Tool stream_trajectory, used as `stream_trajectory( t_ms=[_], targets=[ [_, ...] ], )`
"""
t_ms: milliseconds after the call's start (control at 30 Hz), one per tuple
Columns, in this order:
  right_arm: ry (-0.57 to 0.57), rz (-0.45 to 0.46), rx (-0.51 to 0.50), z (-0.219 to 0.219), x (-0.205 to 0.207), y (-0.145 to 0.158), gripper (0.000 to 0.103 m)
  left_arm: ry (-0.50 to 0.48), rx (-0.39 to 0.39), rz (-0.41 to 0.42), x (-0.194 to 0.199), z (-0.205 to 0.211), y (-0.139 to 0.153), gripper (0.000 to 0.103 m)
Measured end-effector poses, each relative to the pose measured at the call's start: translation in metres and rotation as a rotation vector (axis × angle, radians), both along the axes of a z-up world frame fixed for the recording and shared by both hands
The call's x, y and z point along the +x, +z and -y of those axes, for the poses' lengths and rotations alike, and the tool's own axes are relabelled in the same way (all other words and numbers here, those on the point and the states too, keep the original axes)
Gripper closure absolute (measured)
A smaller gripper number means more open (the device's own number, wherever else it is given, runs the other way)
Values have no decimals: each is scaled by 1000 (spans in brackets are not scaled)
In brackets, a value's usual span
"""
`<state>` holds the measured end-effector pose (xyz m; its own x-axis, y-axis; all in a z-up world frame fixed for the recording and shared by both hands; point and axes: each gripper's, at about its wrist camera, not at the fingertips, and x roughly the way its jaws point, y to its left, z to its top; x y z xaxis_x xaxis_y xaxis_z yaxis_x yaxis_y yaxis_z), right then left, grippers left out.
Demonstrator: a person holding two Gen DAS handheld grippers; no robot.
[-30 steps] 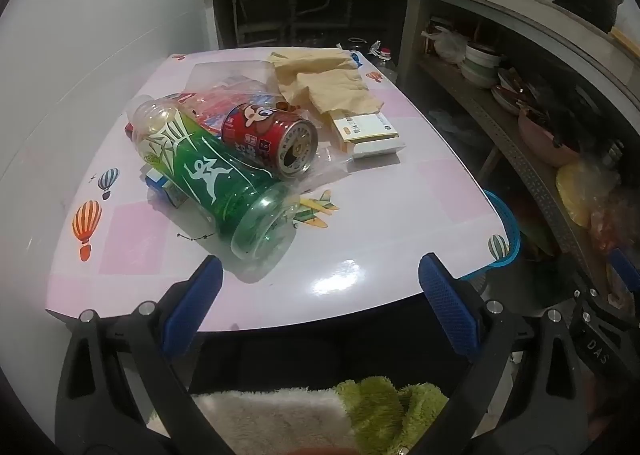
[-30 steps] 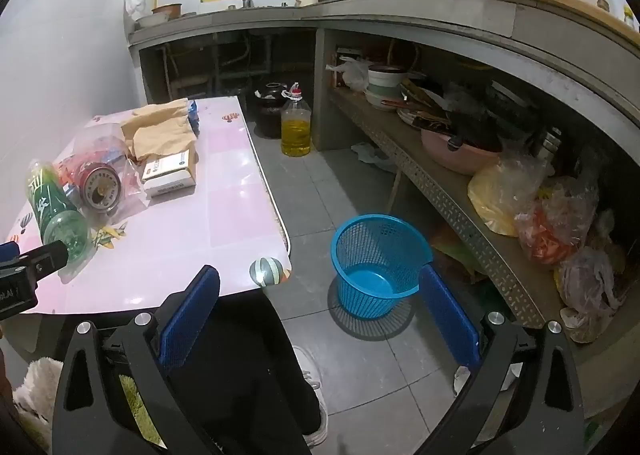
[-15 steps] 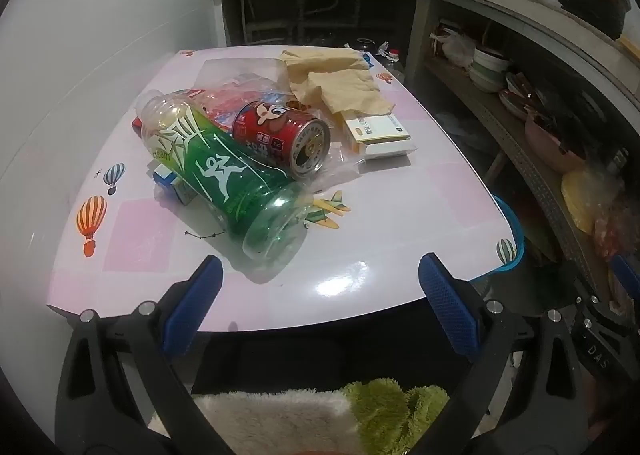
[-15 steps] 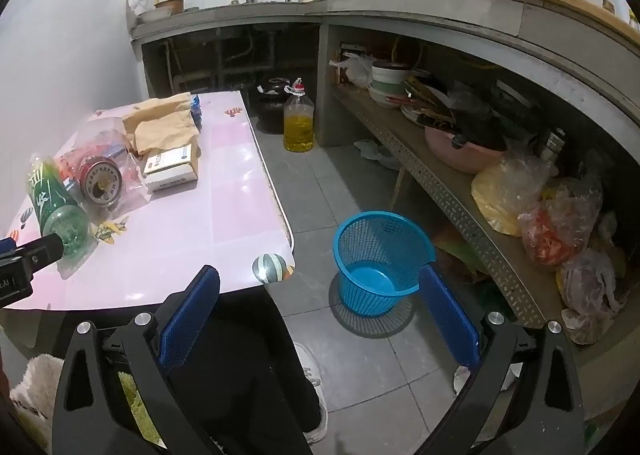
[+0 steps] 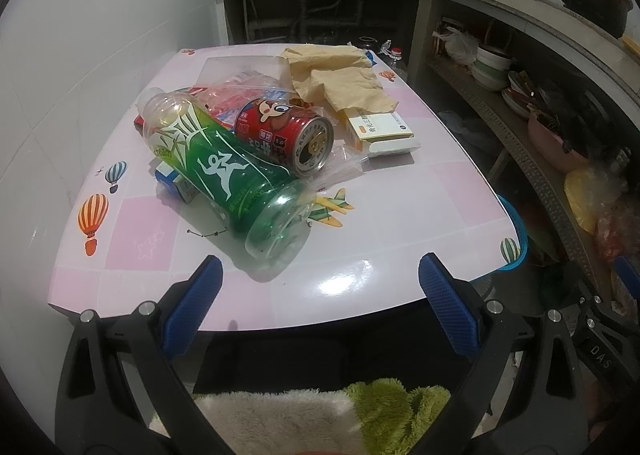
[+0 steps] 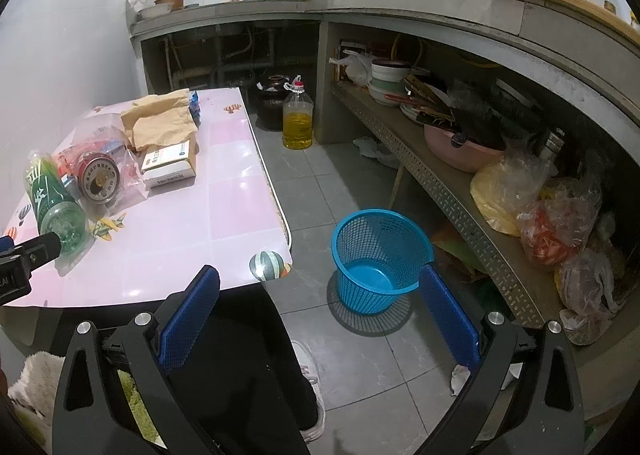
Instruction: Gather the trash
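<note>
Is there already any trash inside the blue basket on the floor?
No, in the right wrist view the blue basket stands upright on the tiles with only its bare bottom showing inside.

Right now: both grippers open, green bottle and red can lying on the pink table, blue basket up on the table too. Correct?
One thing is off: the blue basket is not on the table; it stands on the floor beside it, as the right wrist view shows. The rest holds: left gripper and right gripper open, green bottle and red can lying on the pink table.
</note>
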<state>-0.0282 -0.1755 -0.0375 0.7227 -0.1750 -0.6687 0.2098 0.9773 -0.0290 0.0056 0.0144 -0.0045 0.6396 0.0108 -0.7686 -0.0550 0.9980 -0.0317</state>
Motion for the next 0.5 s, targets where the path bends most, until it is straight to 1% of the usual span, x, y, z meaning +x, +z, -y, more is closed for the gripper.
stream_trajectory(
  t_ms=[500],
  targets=[
    [0,-4,-9,1,1,0,6,8,7,-4,1,-2,-4,9]
  ],
)
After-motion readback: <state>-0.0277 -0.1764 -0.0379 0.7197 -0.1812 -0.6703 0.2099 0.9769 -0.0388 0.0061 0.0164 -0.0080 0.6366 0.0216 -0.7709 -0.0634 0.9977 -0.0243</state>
